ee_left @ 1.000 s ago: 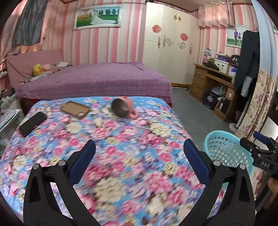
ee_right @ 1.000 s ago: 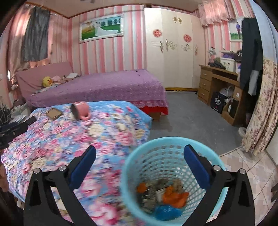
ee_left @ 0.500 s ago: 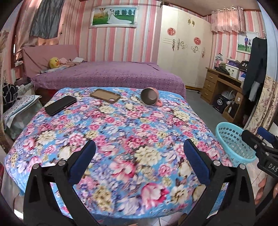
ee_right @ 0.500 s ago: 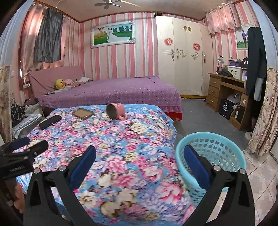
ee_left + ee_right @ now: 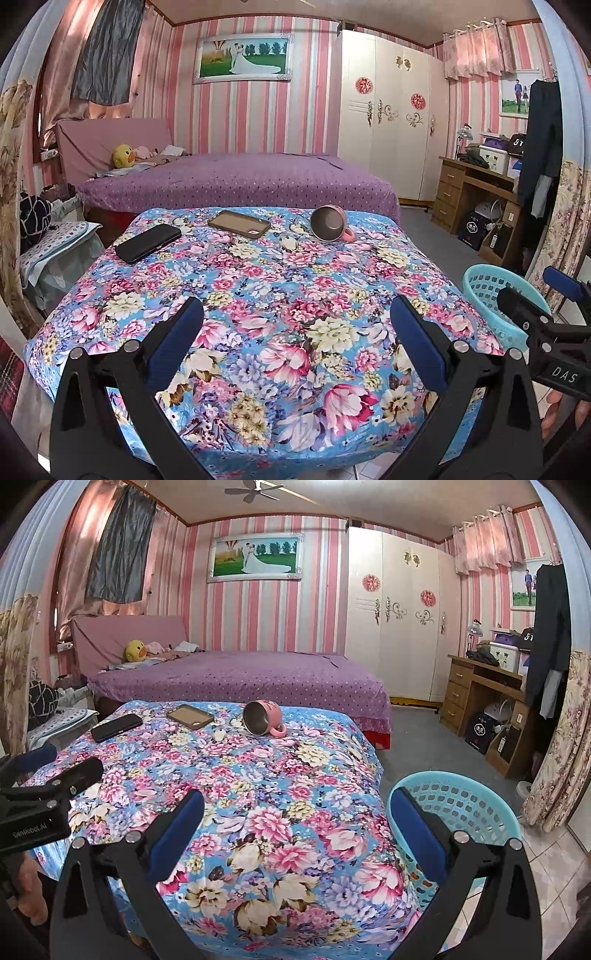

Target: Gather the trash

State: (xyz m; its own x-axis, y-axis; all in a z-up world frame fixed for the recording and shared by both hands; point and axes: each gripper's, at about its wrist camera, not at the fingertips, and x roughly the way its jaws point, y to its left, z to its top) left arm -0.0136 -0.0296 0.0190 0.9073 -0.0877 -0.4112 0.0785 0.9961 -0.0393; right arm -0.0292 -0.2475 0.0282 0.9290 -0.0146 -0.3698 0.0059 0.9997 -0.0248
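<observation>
A light blue mesh basket (image 5: 469, 805) stands on the floor by the right side of the table (image 5: 280, 797), which has a floral cloth; the basket (image 5: 491, 291) also shows in the left wrist view. What is inside it is hidden from here. My right gripper (image 5: 295, 812) hangs open and empty over the table's near right corner, its right finger in front of the basket's rim. My left gripper (image 5: 295, 332) is open and empty above the table's (image 5: 280, 295) near edge. A small pale scrap (image 5: 220, 734) lies near the mug, hard to tell from the pattern.
A pink mug (image 5: 328, 223) lies on its side at the far end of the table, with a brown-cased phone (image 5: 239, 223) and a black phone (image 5: 147, 243) to its left. Behind are a purple bed (image 5: 236, 181), a wardrobe (image 5: 391, 122) and a wooden desk (image 5: 476, 199).
Both grippers have drawn back and tilted up. The right one was right over the basket, looking at the trash inside; now it is behind the table corner. Both stay open.
</observation>
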